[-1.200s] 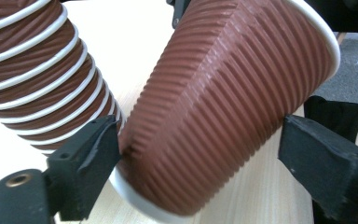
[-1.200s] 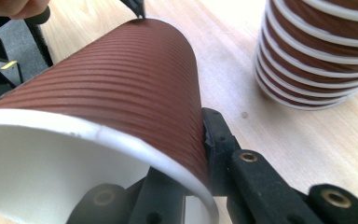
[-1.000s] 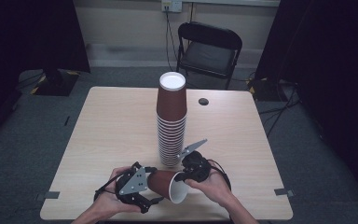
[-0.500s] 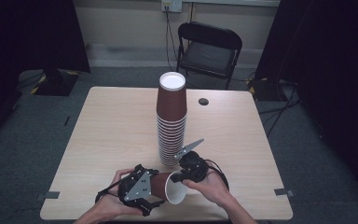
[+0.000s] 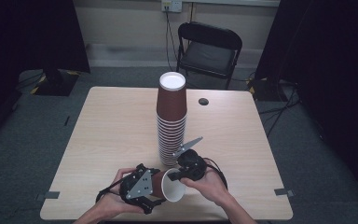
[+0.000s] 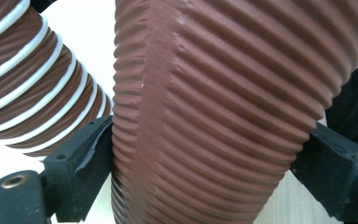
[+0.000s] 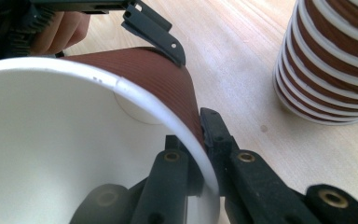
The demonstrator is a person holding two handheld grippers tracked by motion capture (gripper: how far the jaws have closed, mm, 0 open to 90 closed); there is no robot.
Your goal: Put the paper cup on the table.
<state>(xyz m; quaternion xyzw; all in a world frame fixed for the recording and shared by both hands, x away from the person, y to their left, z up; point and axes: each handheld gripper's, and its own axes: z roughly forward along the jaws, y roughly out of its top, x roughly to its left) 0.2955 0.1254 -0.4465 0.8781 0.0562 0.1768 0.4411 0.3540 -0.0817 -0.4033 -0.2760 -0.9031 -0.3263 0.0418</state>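
Two grippers share one ribbed brown cup [image 5: 164,185], which lies on its side just in front of the tall cup stack [image 5: 171,122]. The left gripper [image 5: 142,191] clamps its jaws across the cup's body; the right gripper [image 7: 200,140] pinches the white rim, one jaw inside.

Black folding chair [image 5: 209,51], grey floor [image 5: 37,140], seemingly dark curtains [image 5: 32,32]

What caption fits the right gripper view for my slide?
Right gripper pinches the white rim of a brown ribbed paper cup, left gripper clamping its body, beside the cup stack.
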